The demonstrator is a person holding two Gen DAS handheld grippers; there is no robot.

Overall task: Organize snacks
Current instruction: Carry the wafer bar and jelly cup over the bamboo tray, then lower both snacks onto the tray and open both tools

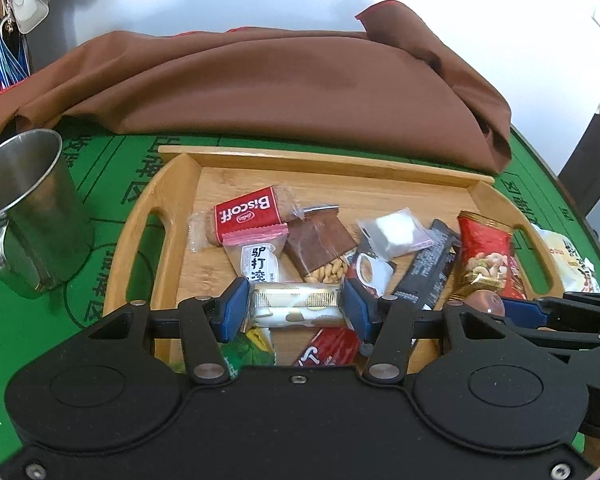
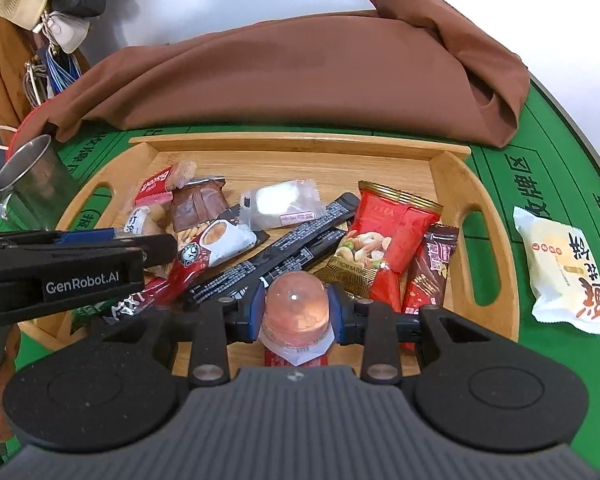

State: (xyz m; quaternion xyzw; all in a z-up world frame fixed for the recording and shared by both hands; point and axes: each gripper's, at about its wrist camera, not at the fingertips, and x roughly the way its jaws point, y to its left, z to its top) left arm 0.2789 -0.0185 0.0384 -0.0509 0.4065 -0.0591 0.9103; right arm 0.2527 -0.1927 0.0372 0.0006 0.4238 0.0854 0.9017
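Observation:
A wooden tray (image 1: 172, 208) (image 2: 496, 248) on the green table holds several wrapped snacks: a red Biscoff pack (image 1: 246, 214), a brown peanut bar (image 1: 320, 248), a white candy (image 2: 280, 200), a black stick pack (image 2: 284, 248) and a red nut bag (image 2: 384, 236). My left gripper (image 1: 296, 308) is shut on a white-and-gold wrapped snack (image 1: 296, 306) just above the tray's near side. My right gripper (image 2: 296, 308) is shut on a pink jelly cup (image 2: 296, 304) over the tray's near edge. The left gripper also shows in the right wrist view (image 2: 100, 248).
A steel mug (image 1: 24, 216) stands left of the tray. A brown cloth (image 1: 280, 84) is heaped behind it. A white-and-yellow pastry pack (image 2: 560, 272) lies on the green mat right of the tray. Bags hang at the far left (image 2: 64, 20).

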